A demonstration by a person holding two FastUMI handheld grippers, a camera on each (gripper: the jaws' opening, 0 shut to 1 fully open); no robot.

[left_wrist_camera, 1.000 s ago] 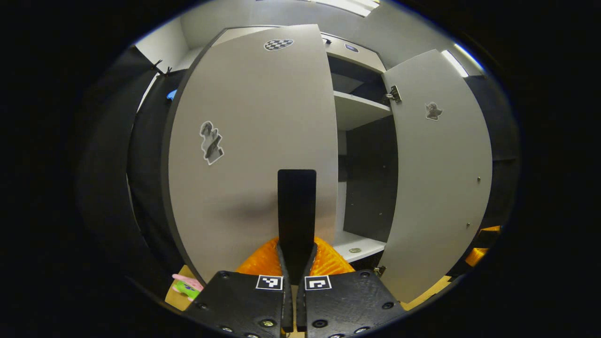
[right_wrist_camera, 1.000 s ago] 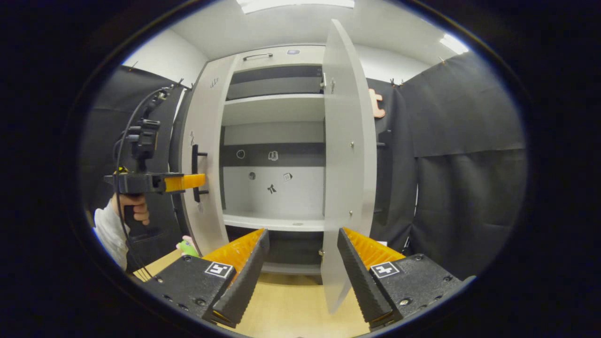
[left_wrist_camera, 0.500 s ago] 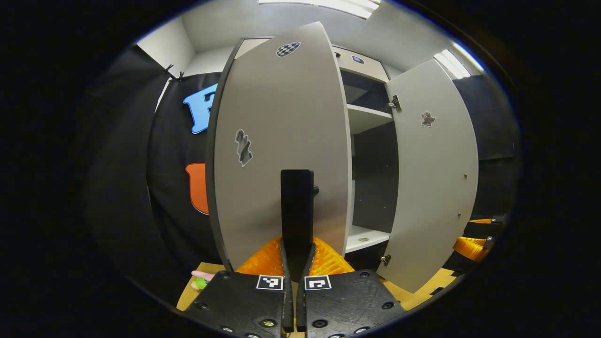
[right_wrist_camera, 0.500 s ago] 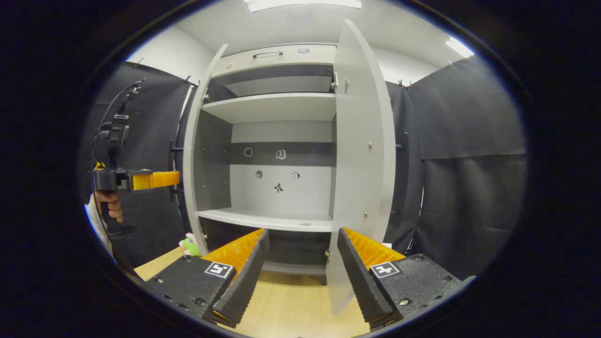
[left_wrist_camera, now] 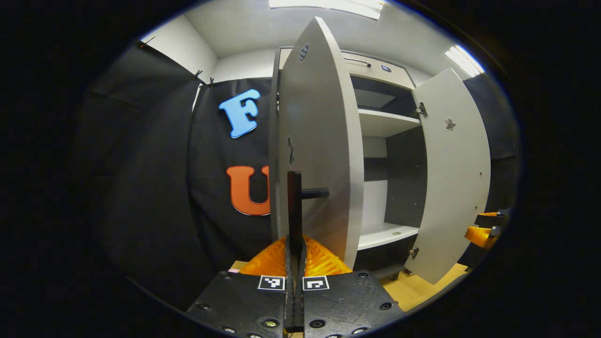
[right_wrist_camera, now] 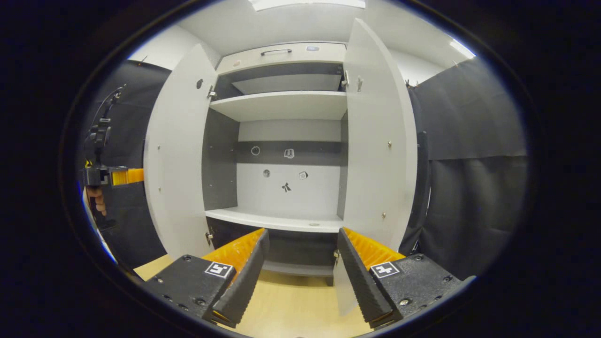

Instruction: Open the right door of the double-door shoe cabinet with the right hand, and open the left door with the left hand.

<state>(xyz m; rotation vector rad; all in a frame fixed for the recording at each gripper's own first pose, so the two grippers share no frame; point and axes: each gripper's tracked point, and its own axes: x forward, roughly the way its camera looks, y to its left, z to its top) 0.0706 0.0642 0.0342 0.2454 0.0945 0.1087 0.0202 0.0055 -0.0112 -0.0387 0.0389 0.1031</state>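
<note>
Left tongs point(left_wrist_camera: 294, 263) pinched tight on the dark bar handle point(left_wrist_camera: 294, 206) of the left door point(left_wrist_camera: 319, 155), both fingers pressed against the bar's lower end, no gap between them. Handle bar upright, joined to the door face by a short dark stub point(left_wrist_camera: 313, 193). Left door swung far out from the shoe cabinet point(left_wrist_camera: 375, 126), seen almost edge-on in the left gripper view, with a small sticker point(left_wrist_camera: 290, 150) on its outer face and a checkered one point(left_wrist_camera: 304, 51) near the top. Black cloth wall point(left_wrist_camera: 211, 188) just behind the door.

In the right gripper view, left tongs point(right_wrist_camera: 127, 176) far off at the left edge, gripped from below by a hand point(right_wrist_camera: 96, 199), a cable point(right_wrist_camera: 101, 117) rising above; tips hidden behind the left door point(right_wrist_camera: 176, 155).

Right tongs point(right_wrist_camera: 300, 263) spread wide, holding nothing, touching nothing, aimed at the cabinet's open middle. Right door point(right_wrist_camera: 375, 141) standing open just beyond the right-hand finger point(right_wrist_camera: 357, 277), apart from it; whether the lower door edge passes behind that finger or beside it, hard to tell. Same right door point(left_wrist_camera: 455, 178) open at the right of the left gripper view, a sticker point(left_wrist_camera: 450, 124) high on its inner face, hinges point(left_wrist_camera: 421, 109) visible, right tongs point(left_wrist_camera: 486, 230) peeking out past its far edge.

Inside the shoe cabinet point(right_wrist_camera: 281, 56): an upper shelf point(right_wrist_camera: 281, 103), a lower shelf point(right_wrist_camera: 277, 220), small stickers point(right_wrist_camera: 286, 187) on the back panel, a dark band across it. Pale wooden floor point(right_wrist_camera: 291, 305) beneath the tongs.
</note>
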